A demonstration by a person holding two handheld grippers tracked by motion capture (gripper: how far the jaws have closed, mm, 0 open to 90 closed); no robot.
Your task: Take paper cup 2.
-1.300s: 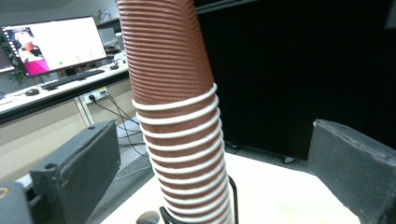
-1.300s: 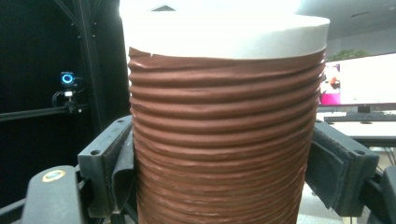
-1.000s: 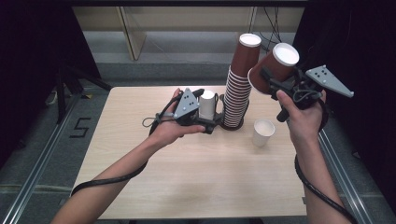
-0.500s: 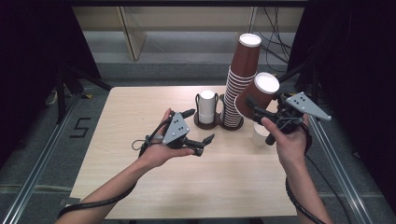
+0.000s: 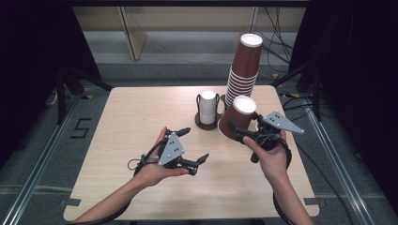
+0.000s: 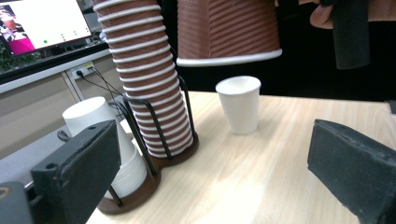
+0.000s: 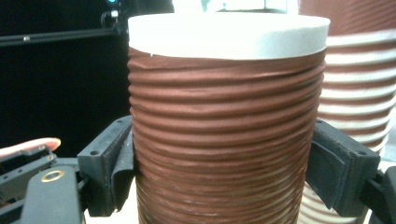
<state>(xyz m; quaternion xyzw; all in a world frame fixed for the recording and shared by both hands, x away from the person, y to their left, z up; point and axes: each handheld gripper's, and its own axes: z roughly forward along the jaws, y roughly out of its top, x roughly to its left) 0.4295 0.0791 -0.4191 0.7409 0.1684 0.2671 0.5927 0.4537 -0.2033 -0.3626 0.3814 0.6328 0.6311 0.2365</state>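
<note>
The black wire rack (image 5: 207, 124) on the desk (image 5: 136, 117) holds stacked white cups (image 5: 208, 107) and a tall brown stack (image 5: 244, 70). The right claw (image 5: 237, 132) grips a brown ribbed cup (image 5: 237, 117) upside down, tilted, above the desk by the rack. The left claw (image 5: 195, 145) gapes empty.

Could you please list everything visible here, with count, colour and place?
held cup: one, brown ribbed, upside down in the right gripper.
brown cup stack: one, in the black rack at the table's far side.
white cup stack: one, in the rack's other slot.
small cup: one, white, upright on the table beside the rack.
table: one, light wood.
left gripper: black, open, empty.
right gripper: black, shut on the held cup.
</note>
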